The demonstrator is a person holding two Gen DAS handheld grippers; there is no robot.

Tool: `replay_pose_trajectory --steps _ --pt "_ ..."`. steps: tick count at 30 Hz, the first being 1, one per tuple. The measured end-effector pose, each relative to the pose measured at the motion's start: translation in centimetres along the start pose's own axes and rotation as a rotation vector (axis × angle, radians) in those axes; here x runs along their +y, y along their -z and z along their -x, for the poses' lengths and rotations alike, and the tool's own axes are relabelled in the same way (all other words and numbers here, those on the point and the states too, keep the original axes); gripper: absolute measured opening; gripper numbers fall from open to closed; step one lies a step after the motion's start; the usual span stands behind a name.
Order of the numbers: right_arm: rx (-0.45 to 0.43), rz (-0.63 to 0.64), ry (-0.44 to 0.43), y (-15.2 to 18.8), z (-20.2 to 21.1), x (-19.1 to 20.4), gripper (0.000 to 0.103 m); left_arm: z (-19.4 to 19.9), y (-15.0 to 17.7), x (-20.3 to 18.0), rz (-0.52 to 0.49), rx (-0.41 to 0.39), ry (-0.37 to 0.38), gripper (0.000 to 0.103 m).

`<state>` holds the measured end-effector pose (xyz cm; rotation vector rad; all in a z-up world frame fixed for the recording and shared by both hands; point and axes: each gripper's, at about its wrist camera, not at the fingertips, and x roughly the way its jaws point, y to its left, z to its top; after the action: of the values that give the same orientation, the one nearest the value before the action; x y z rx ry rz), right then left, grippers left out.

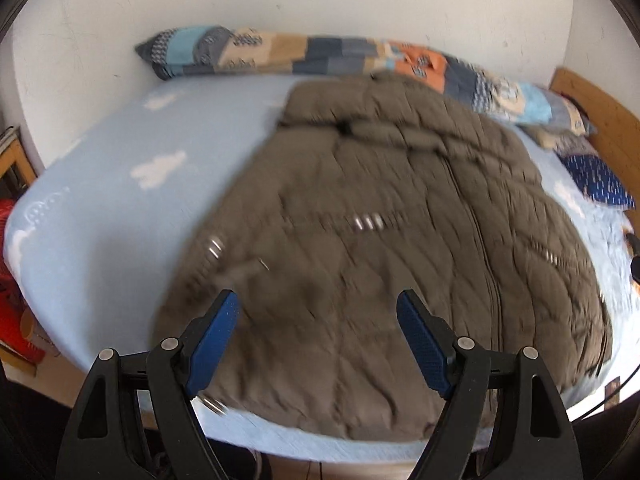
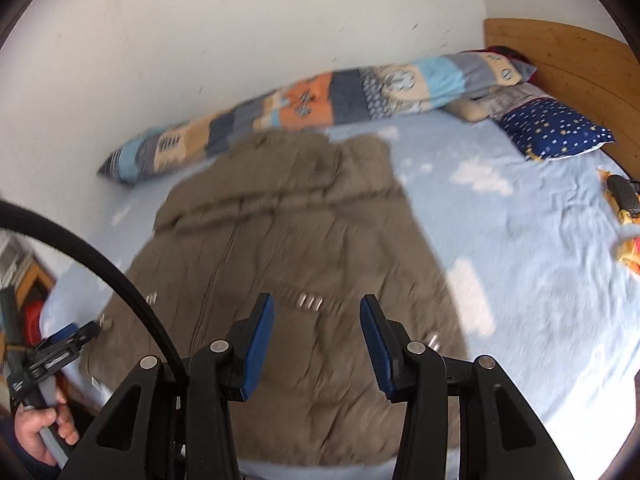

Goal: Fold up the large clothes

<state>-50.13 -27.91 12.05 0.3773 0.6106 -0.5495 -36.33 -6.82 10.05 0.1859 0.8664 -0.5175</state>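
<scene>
A large brown quilted jacket (image 1: pixel 392 240) lies spread flat on the light blue bed sheet (image 1: pixel 120 208), zipper up, collar toward the wall. My left gripper (image 1: pixel 318 300) hovers open above its near hem, nothing between the blue pads. In the right wrist view the same jacket (image 2: pixel 288 240) fills the lower middle, and my right gripper (image 2: pixel 316 308) hangs over it, jaws partly apart and empty. The left gripper (image 2: pixel 68 340) shows at the lower left of that view, held by a hand (image 2: pixel 44 432). Both views are blurred.
A long patchwork pillow (image 1: pixel 320 58) lies along the white wall. A dark blue starred pillow (image 2: pixel 556 130) and a wooden headboard (image 2: pixel 560 52) are at the right. A yellow toy (image 2: pixel 624 216) lies on the sheet at the far right. A red object (image 1: pixel 12 280) stands beside the bed.
</scene>
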Motion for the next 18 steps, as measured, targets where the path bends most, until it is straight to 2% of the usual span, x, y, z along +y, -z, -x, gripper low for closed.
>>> replay_pose_trajectory --steps 3,9,12,18 --pt "0.028 0.007 -0.020 1.9 0.0 1.1 0.055 -0.7 0.7 -1.3 -0.067 0.008 -0.030 0.081" --pt "0.104 0.078 -0.017 3.5 -2.1 3.1 0.055 -2.3 1.0 -2.3 -0.119 0.031 -0.050 0.081" --pt "0.153 0.054 -0.019 4.0 -3.3 2.8 0.056 -3.1 1.2 -2.7 -0.152 0.054 -0.069 0.081" --pt "0.180 -0.042 0.033 4.0 -4.4 0.2 0.056 -4.0 1.4 -3.0 -0.179 0.056 -0.080 0.081"
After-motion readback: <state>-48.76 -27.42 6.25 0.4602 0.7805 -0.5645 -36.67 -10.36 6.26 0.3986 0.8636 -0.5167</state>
